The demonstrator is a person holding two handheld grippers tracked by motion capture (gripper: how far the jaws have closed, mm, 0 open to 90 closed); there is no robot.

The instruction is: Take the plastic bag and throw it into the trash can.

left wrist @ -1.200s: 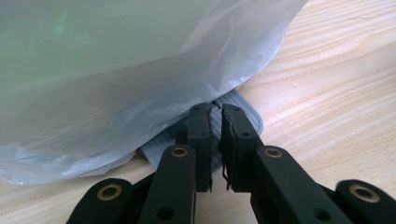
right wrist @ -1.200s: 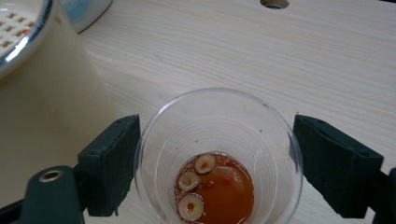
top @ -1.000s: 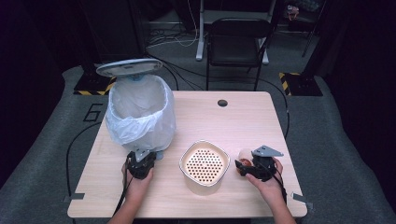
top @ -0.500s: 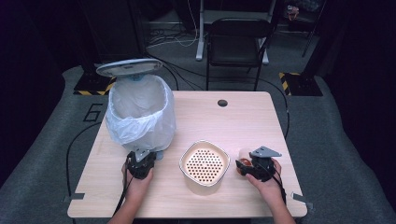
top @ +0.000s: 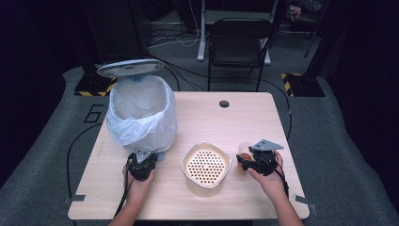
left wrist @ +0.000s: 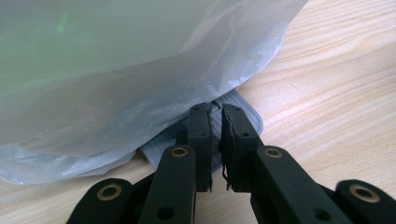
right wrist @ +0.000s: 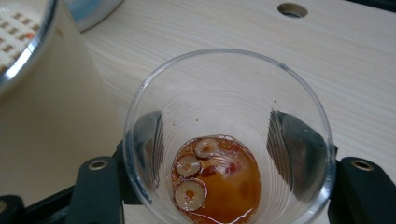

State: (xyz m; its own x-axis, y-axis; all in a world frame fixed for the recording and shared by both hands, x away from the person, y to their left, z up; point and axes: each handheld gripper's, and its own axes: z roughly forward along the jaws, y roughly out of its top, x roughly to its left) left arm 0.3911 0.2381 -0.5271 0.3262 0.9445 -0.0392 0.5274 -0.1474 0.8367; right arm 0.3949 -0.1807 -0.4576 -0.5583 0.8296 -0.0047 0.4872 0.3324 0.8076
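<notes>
Here, right gripper (right wrist: pixel 229 186) jaws just closing around clear cup (right wrist: pixel 229 135), left gripper (left wrist: pixel 215 140) jaws nearly together, empty

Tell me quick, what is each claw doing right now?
Left gripper: shut, jaws over the bin's grey pedal, holding nothing.
Right gripper: jaws just closing, pads against the clear plastic cup, holding it.

Pretty dark room: grey carpet (top: pixel 329 155) around the wooden table (top: pixel 207 117), black chair (top: pixel 240 47) just behind it.
</notes>
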